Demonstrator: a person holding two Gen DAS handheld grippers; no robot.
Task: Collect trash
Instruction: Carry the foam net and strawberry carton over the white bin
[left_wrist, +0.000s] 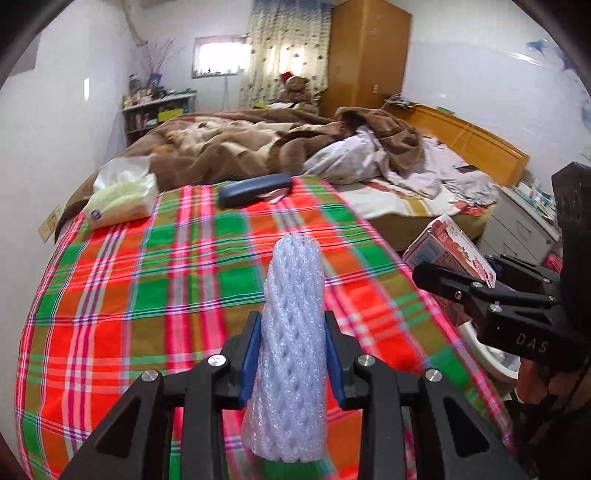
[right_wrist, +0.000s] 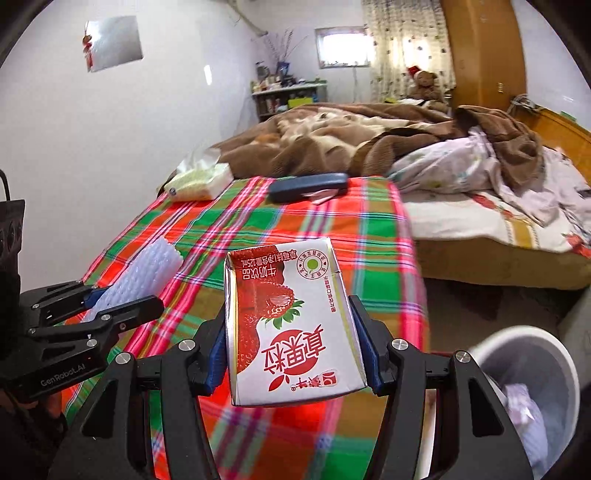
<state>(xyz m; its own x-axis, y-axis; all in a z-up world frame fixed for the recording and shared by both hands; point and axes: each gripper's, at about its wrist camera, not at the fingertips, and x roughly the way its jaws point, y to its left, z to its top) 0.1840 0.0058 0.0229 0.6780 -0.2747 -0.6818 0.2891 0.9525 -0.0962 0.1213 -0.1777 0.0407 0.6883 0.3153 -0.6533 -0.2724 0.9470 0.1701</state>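
My left gripper (left_wrist: 293, 354) is shut on a white foam fruit net (left_wrist: 291, 332) and holds it upright above the plaid tablecloth (left_wrist: 147, 295). It also shows in the right wrist view (right_wrist: 110, 306), with the foam net (right_wrist: 147, 275) between its fingers. My right gripper (right_wrist: 293, 350) is shut on a red and white strawberry milk carton (right_wrist: 291, 321), held above the table's right part. In the left wrist view the right gripper (left_wrist: 443, 284) holds the carton (left_wrist: 450, 247) beyond the table's right edge. A white trash bin (right_wrist: 535, 387) with trash inside stands on the floor at the lower right.
A tissue pack (left_wrist: 122, 199) and a dark blue case (left_wrist: 255, 190) lie at the table's far end. Behind is an unmade bed (left_wrist: 295, 144) with brown blankets. A wardrobe (left_wrist: 369, 55) and a shelf (left_wrist: 155, 110) stand at the back.
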